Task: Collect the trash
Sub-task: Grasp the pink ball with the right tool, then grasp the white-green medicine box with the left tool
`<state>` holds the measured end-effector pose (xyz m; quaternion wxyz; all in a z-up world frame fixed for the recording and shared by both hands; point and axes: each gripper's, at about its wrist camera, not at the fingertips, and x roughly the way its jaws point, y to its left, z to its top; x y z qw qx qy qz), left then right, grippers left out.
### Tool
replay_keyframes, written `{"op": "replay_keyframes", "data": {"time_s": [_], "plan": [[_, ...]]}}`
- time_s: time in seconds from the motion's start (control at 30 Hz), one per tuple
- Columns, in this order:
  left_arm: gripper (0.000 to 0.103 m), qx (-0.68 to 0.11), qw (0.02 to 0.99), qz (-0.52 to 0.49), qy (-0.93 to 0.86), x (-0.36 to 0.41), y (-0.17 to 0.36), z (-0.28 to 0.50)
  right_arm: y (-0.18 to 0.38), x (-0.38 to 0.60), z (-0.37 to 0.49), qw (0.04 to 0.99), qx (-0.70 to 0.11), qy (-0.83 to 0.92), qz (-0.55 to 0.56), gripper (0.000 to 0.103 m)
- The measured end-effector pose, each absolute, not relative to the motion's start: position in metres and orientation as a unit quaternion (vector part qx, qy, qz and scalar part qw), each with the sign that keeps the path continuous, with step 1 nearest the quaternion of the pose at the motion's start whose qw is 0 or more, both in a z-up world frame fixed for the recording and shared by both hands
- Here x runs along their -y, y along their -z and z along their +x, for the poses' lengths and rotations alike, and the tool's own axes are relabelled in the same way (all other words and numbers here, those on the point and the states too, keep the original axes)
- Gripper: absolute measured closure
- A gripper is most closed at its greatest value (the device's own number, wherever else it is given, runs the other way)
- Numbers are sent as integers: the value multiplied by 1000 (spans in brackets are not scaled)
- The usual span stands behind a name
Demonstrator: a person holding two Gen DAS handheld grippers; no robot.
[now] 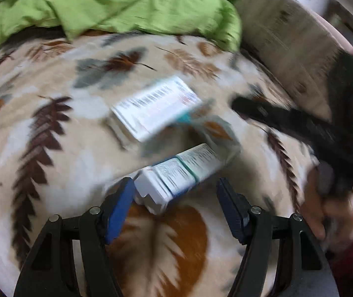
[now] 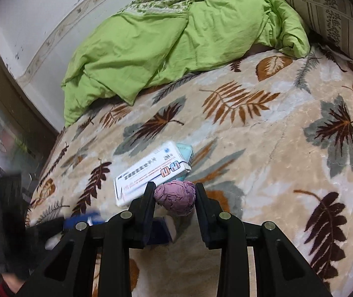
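A crumpled pink paper ball (image 2: 175,198) sits between the fingers of my right gripper (image 2: 175,189), which is shut on it just above the leaf-patterned blanket (image 2: 263,160). Beside the ball lies a white medicine box (image 2: 151,173) with a teal item (image 2: 185,151) behind it. In the left wrist view my left gripper (image 1: 175,183) is open, its blue pads wide apart. A white-and-teal box (image 1: 176,175) lies on the blanket between them, close to the left pad (image 1: 119,208). A second white box with a barcode (image 1: 156,109) lies farther off. This view is blurred.
A rumpled green duvet (image 2: 176,42) covers the far part of the bed, with a striped pillow (image 2: 324,12) at the right. A wall (image 2: 40,24) runs along the bed's left side. A hand in a red sleeve (image 1: 337,210) holds the right gripper's black body (image 1: 300,128).
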<state>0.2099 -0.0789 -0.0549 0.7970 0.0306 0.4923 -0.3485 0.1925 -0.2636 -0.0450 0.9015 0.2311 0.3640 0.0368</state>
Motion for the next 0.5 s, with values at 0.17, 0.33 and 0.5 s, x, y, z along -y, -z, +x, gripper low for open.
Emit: {"op": "replay_keyframes", "data": {"time_s": [0.17,0.33,0.5], "plan": [[35,-470,812,64,341,85,49,206,40,265,188,906,-354,-34,229,70],[33,-458,821,65,334,96,49,224,39,271,186,907,-349,-25,235,70],[33,-480,809,62,333,98,61,232,40,275,185,906,-348,-23,241,70]]}}
